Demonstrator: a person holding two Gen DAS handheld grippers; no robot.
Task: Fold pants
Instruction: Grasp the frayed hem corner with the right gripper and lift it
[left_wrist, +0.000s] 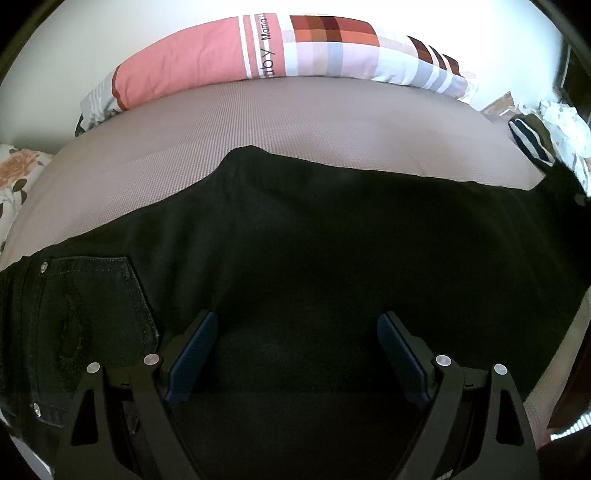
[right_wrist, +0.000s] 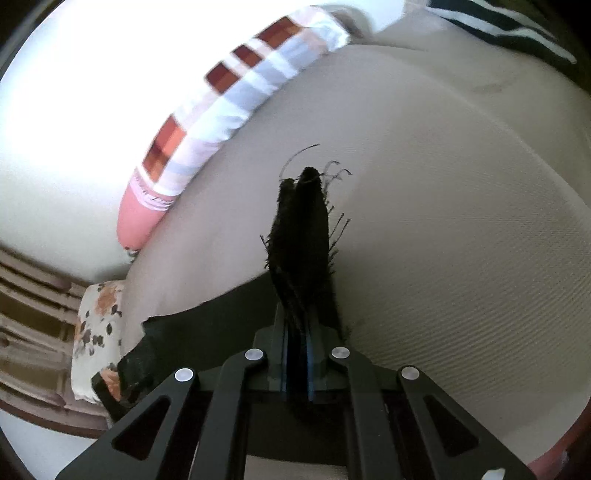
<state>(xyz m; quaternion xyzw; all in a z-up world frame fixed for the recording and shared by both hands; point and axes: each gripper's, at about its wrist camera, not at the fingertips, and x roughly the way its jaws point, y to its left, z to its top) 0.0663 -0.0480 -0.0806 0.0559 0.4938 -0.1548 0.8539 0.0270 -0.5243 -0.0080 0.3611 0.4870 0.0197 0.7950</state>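
Note:
Black denim pants (left_wrist: 314, 240) lie across the beige bed (left_wrist: 258, 122), a back pocket (left_wrist: 92, 314) showing at the left. My left gripper (left_wrist: 295, 332) hovers over the seat of the pants, open, with only flat cloth between its blue pads (left_wrist: 192, 354). In the right wrist view my right gripper (right_wrist: 297, 332) is shut on the frayed hem (right_wrist: 303, 229) of a pant leg, which sticks up past the fingers above the bed (right_wrist: 443, 221). More of the black pants (right_wrist: 207, 328) trails down to the left below it.
A long pink and checked pillow (left_wrist: 229, 51) lies along the far edge by the white wall. A floral cushion (left_wrist: 18, 173) is at the left. A striped dark garment (left_wrist: 532, 144) and pale patterned cloth lie at the right. The bed's wooden edge (right_wrist: 33, 295) shows at lower left.

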